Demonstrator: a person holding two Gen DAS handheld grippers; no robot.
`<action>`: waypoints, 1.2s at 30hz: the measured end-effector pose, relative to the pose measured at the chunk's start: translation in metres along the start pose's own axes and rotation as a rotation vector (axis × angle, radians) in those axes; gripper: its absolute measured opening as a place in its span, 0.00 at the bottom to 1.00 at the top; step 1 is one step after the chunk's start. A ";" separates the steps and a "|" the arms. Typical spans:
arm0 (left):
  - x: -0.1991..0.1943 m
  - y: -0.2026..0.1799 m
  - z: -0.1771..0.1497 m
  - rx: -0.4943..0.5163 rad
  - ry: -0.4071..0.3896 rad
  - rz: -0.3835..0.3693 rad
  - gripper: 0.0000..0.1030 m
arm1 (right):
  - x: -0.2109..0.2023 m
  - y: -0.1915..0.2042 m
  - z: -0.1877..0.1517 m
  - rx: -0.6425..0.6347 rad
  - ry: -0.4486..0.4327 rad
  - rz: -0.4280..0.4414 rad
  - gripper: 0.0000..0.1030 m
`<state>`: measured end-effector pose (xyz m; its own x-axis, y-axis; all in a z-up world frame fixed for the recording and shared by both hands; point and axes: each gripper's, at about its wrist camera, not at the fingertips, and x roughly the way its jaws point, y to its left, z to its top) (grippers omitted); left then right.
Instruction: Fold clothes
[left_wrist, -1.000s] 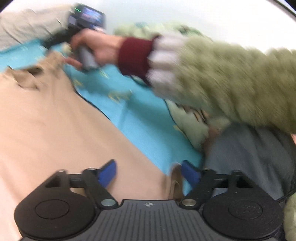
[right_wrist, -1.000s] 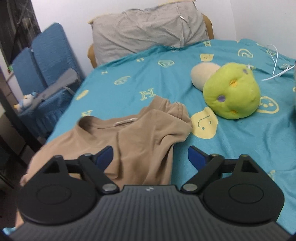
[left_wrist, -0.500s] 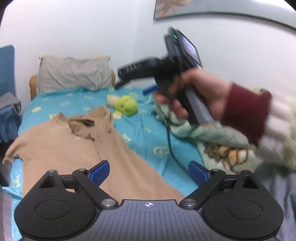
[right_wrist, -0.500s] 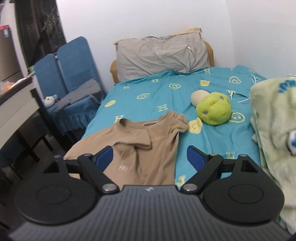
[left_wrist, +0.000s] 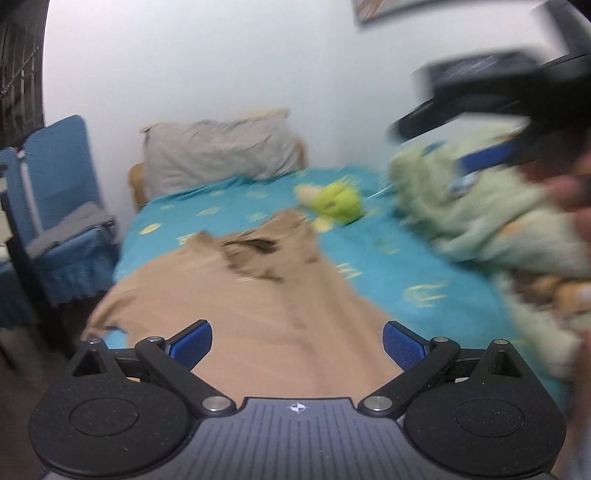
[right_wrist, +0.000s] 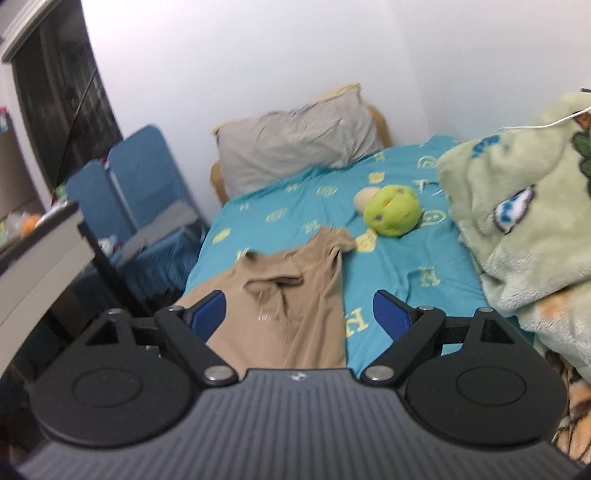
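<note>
Tan T-shirt (left_wrist: 258, 310) lies spread on the bed (left_wrist: 388, 266), filling the middle and lower centre of the left wrist view, its collar end pointing toward the top of the frame and one sleeve folded in over the chest near the neckline. In the right wrist view the same shirt (right_wrist: 288, 295) sits in the lower centre, running up from just behind the tongs toward the middle of the picture, with its left edge at the side of the bed.

The left tongs (left_wrist: 297, 339) have just been opening; their blue pads stand wide apart at the bottom of the frame with nothing between them, the shirt lying below and beyond them. The right tongs (right_wrist: 299, 314) are also released, jaws wide and gripping nothing, above the shirt's lower part. In the left wrist view the right tongs appear again as a dark blur at the upper right (left_wrist: 484, 155), with part of a hand (left_wrist: 576, 199) at the right edge.

A grey pillow (right_wrist: 295, 147) leans at the head of the bed, upper centre. A yellow-green plush toy (right_wrist: 391, 214) lies on the turquoise sheet right of and above the shirt's shoulder, near it but apart. A pale green fleece blanket (right_wrist: 517, 221) is heaped along the right side. Blue chairs (right_wrist: 140, 188) stand at the left, beside the bed.
</note>
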<state>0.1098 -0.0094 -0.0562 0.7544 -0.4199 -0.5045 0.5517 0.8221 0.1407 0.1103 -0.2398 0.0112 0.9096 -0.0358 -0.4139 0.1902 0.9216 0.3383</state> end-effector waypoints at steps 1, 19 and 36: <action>0.016 0.004 0.005 0.014 0.015 0.025 0.97 | 0.001 -0.003 0.000 0.001 -0.014 -0.010 0.85; 0.357 0.036 0.090 0.257 0.198 0.196 0.97 | 0.102 -0.048 -0.010 0.135 0.129 -0.048 0.85; 0.395 0.140 0.113 -0.084 0.379 0.699 0.98 | 0.111 -0.053 -0.026 0.199 0.198 -0.067 0.85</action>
<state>0.5251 -0.1038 -0.1400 0.7350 0.3500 -0.5808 -0.0441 0.8793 0.4742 0.1918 -0.2826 -0.0753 0.8063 0.0004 -0.5916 0.3340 0.8251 0.4558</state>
